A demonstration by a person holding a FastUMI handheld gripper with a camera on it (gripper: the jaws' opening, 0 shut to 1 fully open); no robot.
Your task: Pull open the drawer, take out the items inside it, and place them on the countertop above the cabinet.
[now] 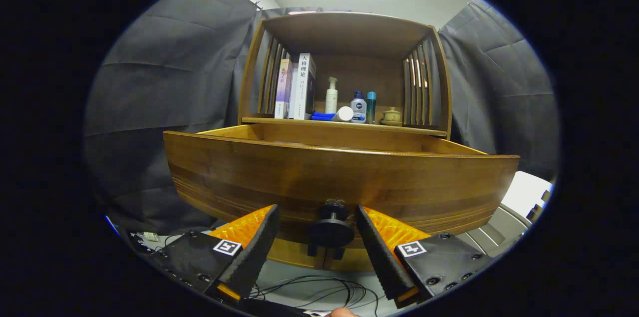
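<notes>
Our gripper (317, 219) is open, fingers either side of the knob (330, 229) without touching. The drawer (339, 177) just ahead is pulled out, contents hidden behind its front. Reaching in blind, we risk bumping the shelf (344, 125) above.

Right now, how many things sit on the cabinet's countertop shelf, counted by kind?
Books: 3
Bottles: 4, one lying down
Blue flat item: 1
Lidded cup on saucer: 1
Total: 9
Gripper open around the drawer knob.
</notes>
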